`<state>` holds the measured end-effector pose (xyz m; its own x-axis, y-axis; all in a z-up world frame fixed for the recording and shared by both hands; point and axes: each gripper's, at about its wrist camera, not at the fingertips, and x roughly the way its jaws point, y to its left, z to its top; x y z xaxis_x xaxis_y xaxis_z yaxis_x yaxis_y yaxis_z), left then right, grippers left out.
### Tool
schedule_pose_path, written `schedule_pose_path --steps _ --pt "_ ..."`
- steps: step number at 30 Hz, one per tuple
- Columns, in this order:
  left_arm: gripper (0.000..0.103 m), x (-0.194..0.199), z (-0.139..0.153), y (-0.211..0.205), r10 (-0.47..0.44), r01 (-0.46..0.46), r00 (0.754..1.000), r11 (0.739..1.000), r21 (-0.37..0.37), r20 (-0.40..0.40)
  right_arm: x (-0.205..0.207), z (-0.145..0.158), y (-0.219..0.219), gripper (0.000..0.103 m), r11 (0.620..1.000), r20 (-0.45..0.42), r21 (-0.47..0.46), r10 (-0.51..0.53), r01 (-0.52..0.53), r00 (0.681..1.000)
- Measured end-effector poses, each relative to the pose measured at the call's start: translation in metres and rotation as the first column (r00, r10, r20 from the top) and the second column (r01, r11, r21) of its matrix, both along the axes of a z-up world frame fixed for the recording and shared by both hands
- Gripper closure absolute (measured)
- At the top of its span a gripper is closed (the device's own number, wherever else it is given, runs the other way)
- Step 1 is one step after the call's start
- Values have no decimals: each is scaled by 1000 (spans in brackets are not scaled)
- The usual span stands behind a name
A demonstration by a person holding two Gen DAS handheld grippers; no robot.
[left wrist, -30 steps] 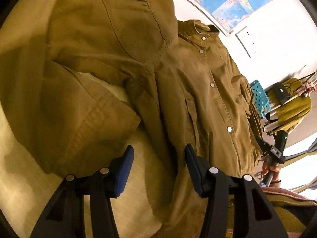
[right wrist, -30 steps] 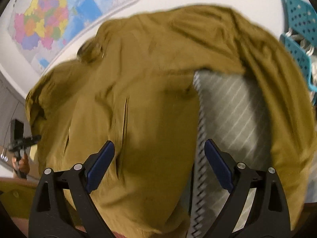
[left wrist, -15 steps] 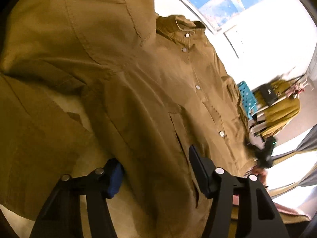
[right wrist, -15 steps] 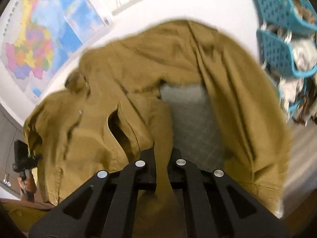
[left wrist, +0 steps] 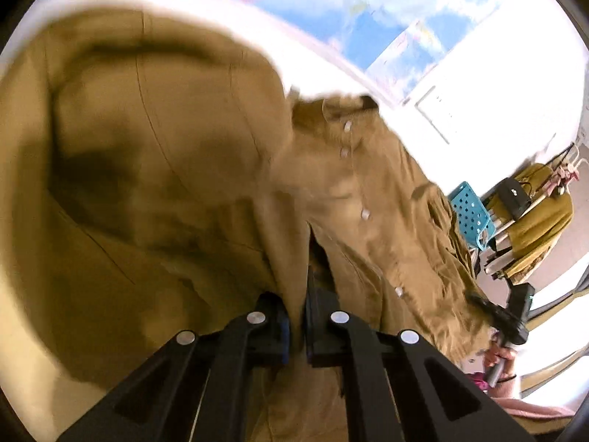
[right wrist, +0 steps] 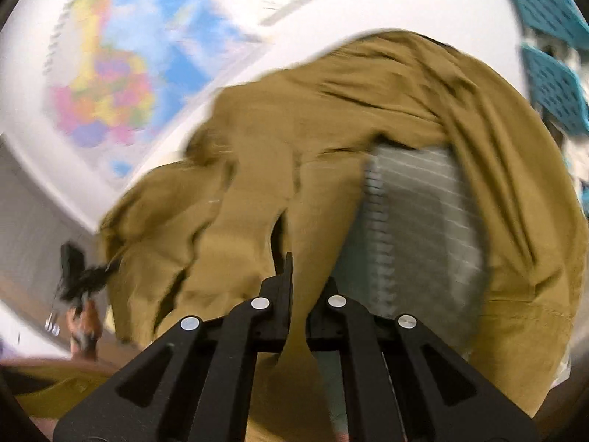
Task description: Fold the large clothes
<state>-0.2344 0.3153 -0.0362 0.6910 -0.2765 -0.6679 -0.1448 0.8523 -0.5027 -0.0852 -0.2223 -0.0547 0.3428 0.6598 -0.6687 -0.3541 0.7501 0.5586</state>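
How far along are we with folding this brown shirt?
Early. Done: both grips are made; the left gripper and right gripper are each shut on a fold of the brown shirt. In hand: the cloth is lifted and bunched between them. Left: every fold; a sleeve trails loose over the striped cloth.

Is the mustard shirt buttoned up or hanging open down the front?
Buttoned, as far as shows: the mustard shirt has a row of white buttons along its closed front. Lower down, blur and folds hide it.

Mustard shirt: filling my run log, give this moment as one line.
left hand-held gripper: shut on mustard shirt | right hand-held gripper: shut on mustard shirt | fold: unfinished
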Motion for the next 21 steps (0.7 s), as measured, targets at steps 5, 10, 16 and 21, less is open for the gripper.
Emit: schedule_pose_path --steps 5,10,16,21 --pt "88 7 -21 -19 -72 97 983 984 150 -169 -2 -20 9 100 995 -70 -98 28 -35 997" --pt "66 11 -33 -38 -29 109 972 935 337 -232 -1 -33 -4 67 985 -111 -175 -16 -4 994" --pt "29 -1 24 -47 -148 146 989 930 338 -18 9 29 -56 24 949 155 -216 -197 228 968" --pt "26 21 29 -63 -176 168 984 928 332 -5 41 11 -83 11 855 187 -397 -280 333 942"
